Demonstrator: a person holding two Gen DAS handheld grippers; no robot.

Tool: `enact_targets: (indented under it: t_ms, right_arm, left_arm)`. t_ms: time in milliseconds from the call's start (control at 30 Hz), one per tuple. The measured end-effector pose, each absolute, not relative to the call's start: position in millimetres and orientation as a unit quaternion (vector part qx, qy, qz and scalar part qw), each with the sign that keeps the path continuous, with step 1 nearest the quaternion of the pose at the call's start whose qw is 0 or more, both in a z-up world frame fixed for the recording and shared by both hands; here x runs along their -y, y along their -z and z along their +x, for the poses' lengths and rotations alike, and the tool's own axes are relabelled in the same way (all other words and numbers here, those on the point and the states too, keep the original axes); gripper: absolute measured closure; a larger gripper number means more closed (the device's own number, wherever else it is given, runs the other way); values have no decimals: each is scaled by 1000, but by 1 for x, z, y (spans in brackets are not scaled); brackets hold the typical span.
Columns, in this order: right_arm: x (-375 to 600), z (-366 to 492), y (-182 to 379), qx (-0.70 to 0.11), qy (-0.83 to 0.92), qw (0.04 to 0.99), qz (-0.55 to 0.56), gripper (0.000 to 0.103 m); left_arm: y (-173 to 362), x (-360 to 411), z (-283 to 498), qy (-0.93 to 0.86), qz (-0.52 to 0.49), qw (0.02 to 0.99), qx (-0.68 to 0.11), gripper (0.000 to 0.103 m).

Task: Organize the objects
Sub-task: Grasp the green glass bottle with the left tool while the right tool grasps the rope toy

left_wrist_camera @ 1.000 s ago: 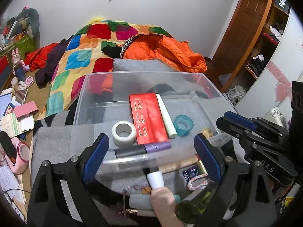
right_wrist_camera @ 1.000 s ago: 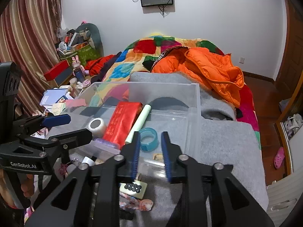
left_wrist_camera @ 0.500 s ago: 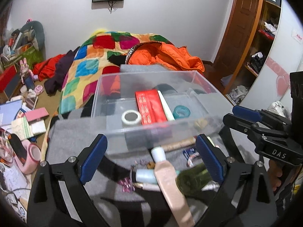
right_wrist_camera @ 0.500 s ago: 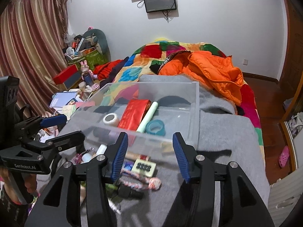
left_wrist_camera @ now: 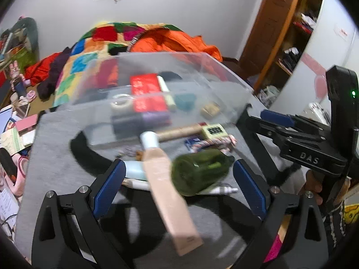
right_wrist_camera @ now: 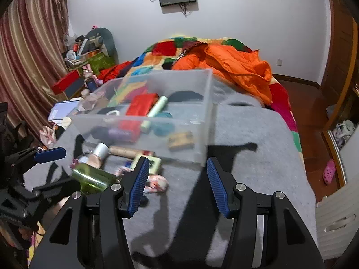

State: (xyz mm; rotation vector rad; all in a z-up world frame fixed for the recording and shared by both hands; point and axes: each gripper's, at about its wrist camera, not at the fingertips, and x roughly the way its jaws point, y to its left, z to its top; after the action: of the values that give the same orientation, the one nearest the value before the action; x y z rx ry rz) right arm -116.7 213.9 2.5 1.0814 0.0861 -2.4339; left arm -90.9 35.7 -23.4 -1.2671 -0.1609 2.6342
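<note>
A clear plastic bin (left_wrist_camera: 224, 67) (right_wrist_camera: 208, 112) stands on a grey blanket (right_wrist_camera: 258, 157). It holds a red packet (left_wrist_camera: 143, 83), a white tape roll (left_wrist_camera: 121, 104), a teal tape roll and a purple marker. In front of the bin lie a pink tube (left_wrist_camera: 163, 179), a green glass bottle (left_wrist_camera: 199, 170) (right_wrist_camera: 92, 177), a wooden roll (left_wrist_camera: 179, 132) and a pale yellow calculator (left_wrist_camera: 214, 131). My left gripper (left_wrist_camera: 178, 179) is open wide above the tube and bottle, not touching them. My right gripper (right_wrist_camera: 177, 177) has its jaws opening over bare blanket with nothing between them.
A bed with a patchwork quilt (right_wrist_camera: 170, 49) and an orange jacket (right_wrist_camera: 226, 65) lies behind the bin. Boxes, books and toys (right_wrist_camera: 74, 85) clutter the floor on the left by a curtain. A wooden door and shelves (left_wrist_camera: 291, 33) stand on the right.
Both grippers have drawn back from the bin, so the loose items in front of it now show. The right jaws have widened from nearly shut. The left jaws stay wide.
</note>
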Motion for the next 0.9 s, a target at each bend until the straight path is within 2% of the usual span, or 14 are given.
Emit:
enact_targets:
  t_ms: [333,433,533,600,667,800,900]
  right_arm:
    - [-214,-113,21,-41,869,262,418,53]
    - [-209,-115,25,-43,862,273,424,54]
    - [-204,-116,29,-47,856,280,431,60]
    - [-200,-117,31,-51,852,286,435,69]
    - [-195,-117,34,-58,848,290,440,76]
    - [-187,-120,38,-63,844,293,445,84]
    - [-185,-121,37,-59,845,291,444,84]
  left_arm:
    - [39,-56,-96,-891,-435,121,44,6]
    - [41,-58,-95,-895,-429,121,33,18]
    - [41,-56,-94,-896,-424,126,35,25]
    - [41,-55,-93,-897,-421,130,37,35]
    - [41,-55,-92,-898,-419,131,34,39]
    - [41,-56,-88,-901,-412,130,26,39]
    - [41,-54,-85,-902,-411,128,30,39]
